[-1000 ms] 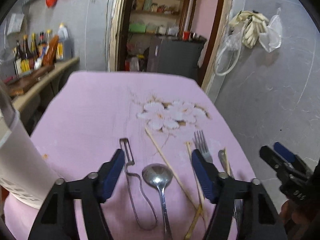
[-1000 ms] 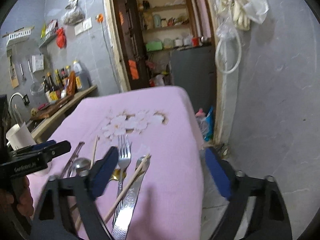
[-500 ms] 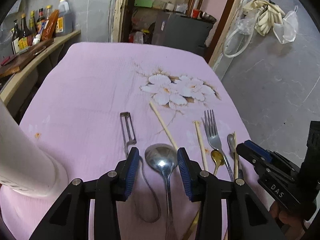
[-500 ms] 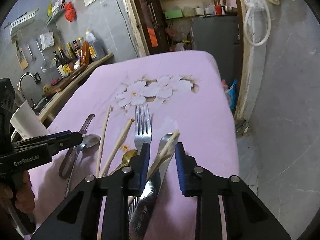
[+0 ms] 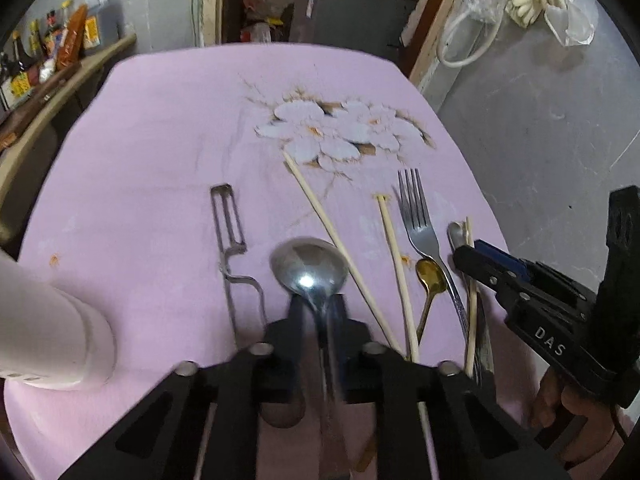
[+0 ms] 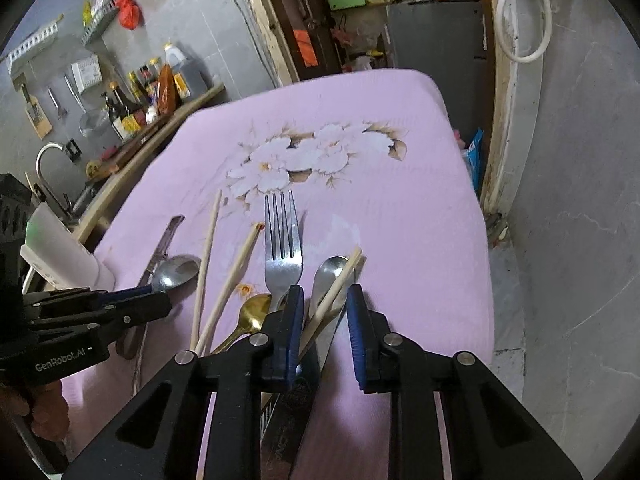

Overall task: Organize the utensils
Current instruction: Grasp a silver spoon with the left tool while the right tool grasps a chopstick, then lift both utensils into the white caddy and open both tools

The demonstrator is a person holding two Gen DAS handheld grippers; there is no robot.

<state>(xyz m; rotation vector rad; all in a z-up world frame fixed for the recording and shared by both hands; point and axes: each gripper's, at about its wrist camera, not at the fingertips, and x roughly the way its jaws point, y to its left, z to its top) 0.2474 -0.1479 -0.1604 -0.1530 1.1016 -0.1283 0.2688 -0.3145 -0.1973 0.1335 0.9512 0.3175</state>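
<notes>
1. The left gripper (image 5: 318, 312) is pinched onto the neck of the big spoon (image 5: 308, 270), its fingers (image 5: 295, 320) tight against the handle just behind the bowl. The spoon lies on the pink cloth (image 5: 160, 140), bowl pointing away from the camera.
2. The right gripper (image 6: 322, 312) is narrowed but not closed, with a small gap left between its blue pads (image 6: 294, 320). A chopstick (image 6: 336, 288) and the silver spoon (image 6: 330, 276) under it lie in that gap. Whether either pad touches the chopstick I cannot tell from this angle.
3. The peeler (image 5: 230, 232) lies just left of the big spoon, apart from it.
4. Right of the big spoon two more chopsticks lie at slight angles: a long one (image 5: 332, 232) running up towards the flower print (image 5: 340, 132), and a shorter one (image 5: 394, 256) beside the fork.
5. The fork (image 5: 420, 220) points its tines away from the camera, and the gold spoon (image 5: 431, 278) sits touching its handle on the left.
6. A white holder (image 5: 44, 328) stands on the cloth at the near left, well apart from the utensils.
7. In the right wrist view the same row shows, left to right: peeler, big spoon, two chopsticks, gold spoon, fork, then the silver spoon crossed by the third chopstick.
</notes>
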